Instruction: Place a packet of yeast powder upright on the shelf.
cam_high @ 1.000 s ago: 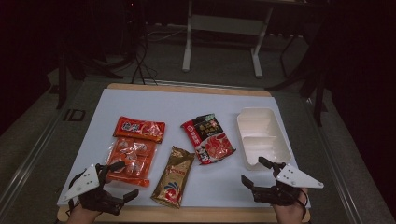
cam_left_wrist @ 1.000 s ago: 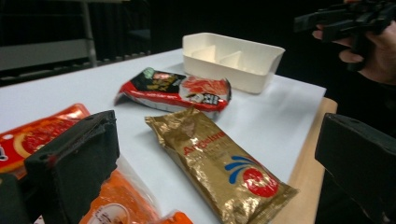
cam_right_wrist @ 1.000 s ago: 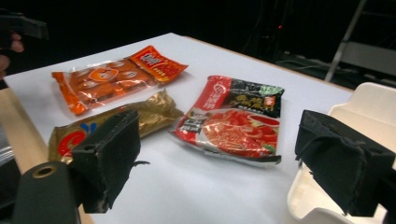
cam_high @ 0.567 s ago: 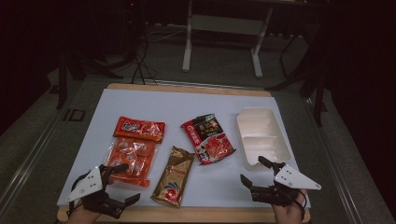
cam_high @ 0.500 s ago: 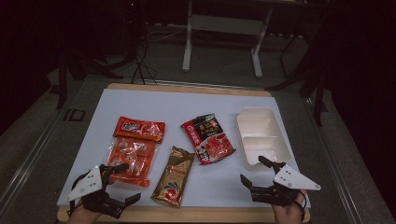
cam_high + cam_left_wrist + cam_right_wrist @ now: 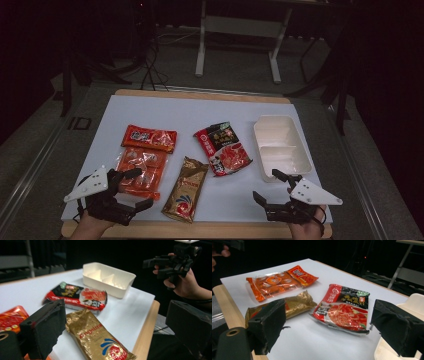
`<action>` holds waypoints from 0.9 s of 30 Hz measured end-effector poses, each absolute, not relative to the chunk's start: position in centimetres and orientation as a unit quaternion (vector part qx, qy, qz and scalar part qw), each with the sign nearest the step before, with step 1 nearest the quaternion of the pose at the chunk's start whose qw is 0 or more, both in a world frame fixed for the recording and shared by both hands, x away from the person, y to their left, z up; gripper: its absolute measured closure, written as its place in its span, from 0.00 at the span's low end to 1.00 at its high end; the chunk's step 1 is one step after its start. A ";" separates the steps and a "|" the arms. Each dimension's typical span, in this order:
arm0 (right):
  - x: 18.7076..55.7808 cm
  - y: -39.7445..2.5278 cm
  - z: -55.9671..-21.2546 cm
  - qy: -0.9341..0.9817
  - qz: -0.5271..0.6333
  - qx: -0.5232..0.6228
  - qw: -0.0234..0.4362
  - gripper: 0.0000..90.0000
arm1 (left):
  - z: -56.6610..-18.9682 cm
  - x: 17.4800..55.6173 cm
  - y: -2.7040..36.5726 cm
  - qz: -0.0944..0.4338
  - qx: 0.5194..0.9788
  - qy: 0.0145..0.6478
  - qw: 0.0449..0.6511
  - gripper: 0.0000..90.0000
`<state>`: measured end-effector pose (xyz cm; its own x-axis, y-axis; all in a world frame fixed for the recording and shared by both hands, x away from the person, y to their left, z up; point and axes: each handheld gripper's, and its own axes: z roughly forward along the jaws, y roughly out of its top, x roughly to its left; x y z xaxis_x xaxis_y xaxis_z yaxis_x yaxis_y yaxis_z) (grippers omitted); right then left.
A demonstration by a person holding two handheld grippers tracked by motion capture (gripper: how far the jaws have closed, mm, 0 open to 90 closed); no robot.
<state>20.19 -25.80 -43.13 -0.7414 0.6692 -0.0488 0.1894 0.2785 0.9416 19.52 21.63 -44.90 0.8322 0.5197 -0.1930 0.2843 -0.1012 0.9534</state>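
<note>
High view: left claw [image 6: 131,189] spread at bench [image 6: 200,112] front-left corner, beside orange packet [image 6: 141,167]; right claw [image 6: 274,189] spread at front-right corner, near white tray [image 6: 280,147].
Left gripper view: gold packet [image 6: 96,337] between spread jaws.
Right gripper view: red packet [image 6: 344,311] between spread jaws.

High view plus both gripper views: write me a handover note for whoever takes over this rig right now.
Left gripper: open, empty, at the near left edge beside the clear orange snack pack.
Right gripper: open, empty, just in front of the white two-compartment plastic tray.
Gold foil packet, red-and-black noodle packet and red flat packet lie on the white table mat.
Done: nothing picked up; tray empty.
Left: probably moving packets into the tray.
</note>
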 end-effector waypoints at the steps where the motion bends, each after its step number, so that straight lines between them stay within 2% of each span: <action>1: 20.2 -25.8 -43.1 0.766 0.534 0.278 0.223 0.14 | -44.9 19.7 21.5 0.097 0.739 0.272 0.609 0.04; 11: 20.1 -25.6 -42.9 0.764 0.541 0.272 0.223 0.12 | -43.8 22.0 19.6 0.103 0.770 0.274 0.567 0.05; 19: 20.1 -25.6 -42.9 0.761 0.547 0.273 0.219 0.11 | -44.3 23.9 17.6 0.100 0.795 0.286 0.525 0.05; 27: 20.2 -25.5 -43.0 0.753 0.553 0.279 0.221 0.11 | -45.5 26.2 16.2 0.100 0.804 0.306 0.500 0.12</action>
<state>20.20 -25.47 -43.03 -0.7462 0.6653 -0.0237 0.1763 0.2319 0.9566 26.24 16.21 -45.48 0.7935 0.5910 -0.1453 0.3921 -0.3138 0.8648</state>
